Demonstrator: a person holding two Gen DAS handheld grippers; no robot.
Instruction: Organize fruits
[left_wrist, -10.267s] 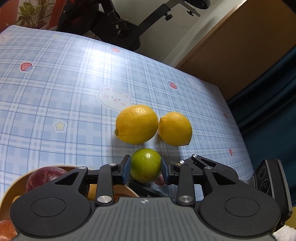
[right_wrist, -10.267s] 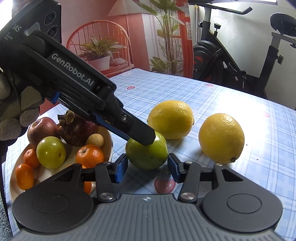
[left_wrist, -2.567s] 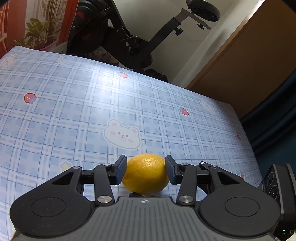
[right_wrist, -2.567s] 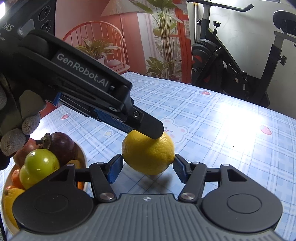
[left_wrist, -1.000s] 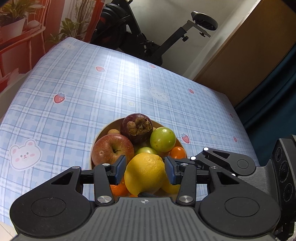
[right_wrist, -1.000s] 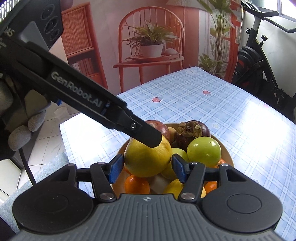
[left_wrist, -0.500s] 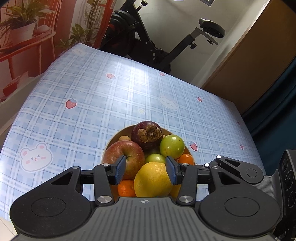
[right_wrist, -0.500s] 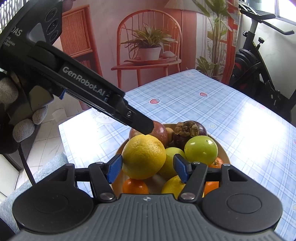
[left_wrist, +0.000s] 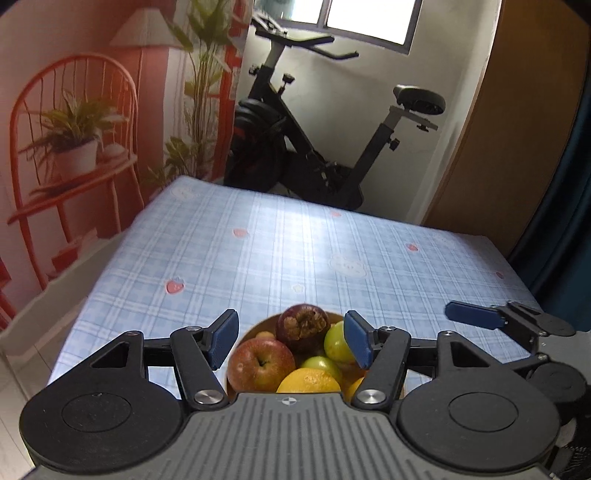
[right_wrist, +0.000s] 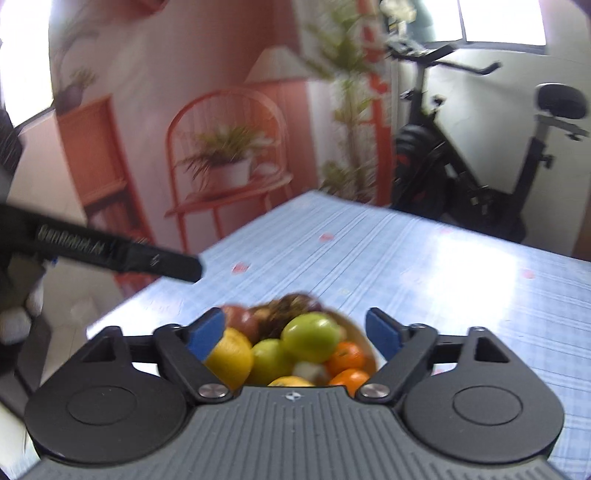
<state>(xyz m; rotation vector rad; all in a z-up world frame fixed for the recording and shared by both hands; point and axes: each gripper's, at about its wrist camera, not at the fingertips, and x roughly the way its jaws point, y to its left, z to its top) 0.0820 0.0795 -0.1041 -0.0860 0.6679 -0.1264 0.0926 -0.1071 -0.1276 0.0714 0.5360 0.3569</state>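
A tan bowl (left_wrist: 258, 324) on the blue checked table holds a red apple (left_wrist: 260, 365), a dark mangosteen (left_wrist: 303, 325), green fruits (left_wrist: 337, 345), small oranges (right_wrist: 347, 355) and lemons (left_wrist: 308, 382). The same bowl (right_wrist: 354, 326) shows in the blurred right wrist view, with a lemon (right_wrist: 231, 356) at its left. My left gripper (left_wrist: 290, 339) is open and empty above the bowl. My right gripper (right_wrist: 295, 332) is open and empty above the bowl too. Each gripper shows in the other's view, the right one (left_wrist: 476, 318) and the left one (right_wrist: 122, 254).
The blue checked tablecloth (left_wrist: 295, 251) stretches beyond the bowl. An exercise bike (left_wrist: 317, 147) stands behind the far table edge. A red chair-shaped shelf with a potted plant (left_wrist: 74, 147) is off the left side. A wooden door (left_wrist: 517, 129) is at the right.
Both grippers have opened and lifted back from the bowl. The lemon held between the left gripper's fingers a second ago now lies in the bowl.
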